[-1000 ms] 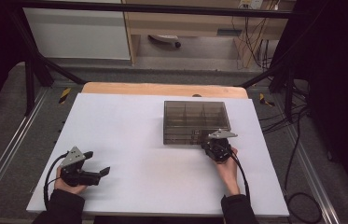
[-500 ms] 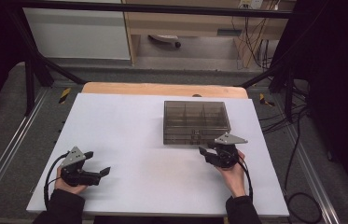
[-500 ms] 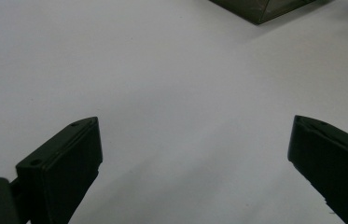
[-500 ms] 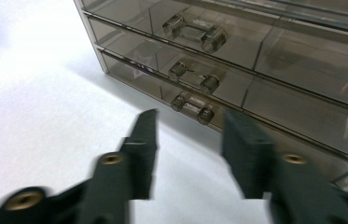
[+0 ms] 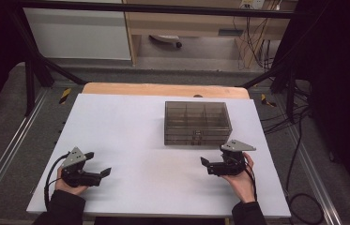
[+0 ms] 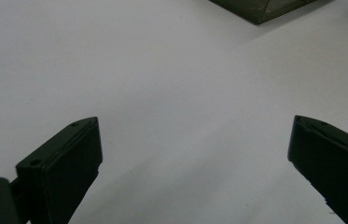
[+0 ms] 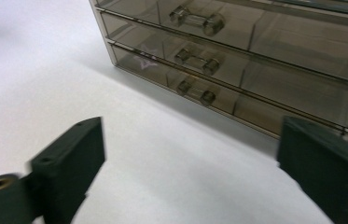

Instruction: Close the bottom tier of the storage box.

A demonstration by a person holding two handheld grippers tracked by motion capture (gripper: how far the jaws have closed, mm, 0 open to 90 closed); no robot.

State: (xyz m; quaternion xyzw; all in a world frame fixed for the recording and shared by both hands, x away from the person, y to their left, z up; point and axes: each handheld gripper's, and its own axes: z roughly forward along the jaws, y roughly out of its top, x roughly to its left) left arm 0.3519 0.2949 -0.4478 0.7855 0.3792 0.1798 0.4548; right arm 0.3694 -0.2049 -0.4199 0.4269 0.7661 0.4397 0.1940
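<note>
Smoky translucent plastic three-drawer box (image 5: pixel 197 123) sitting on white tabletop (image 5: pixel 130 126), just beyond right gripper (image 5: pixel 209 165), jaws having just been opening wide, holding nothing; left gripper (image 5: pixel 101 173) gaping empty, well apart.

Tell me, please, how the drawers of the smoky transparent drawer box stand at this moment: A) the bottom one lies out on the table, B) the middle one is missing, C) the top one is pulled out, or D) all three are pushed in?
D: in the right gripper view the three fronts of the drawer box sit flush, one above another, each clear handle in line, with the right gripper open short of it.
</note>
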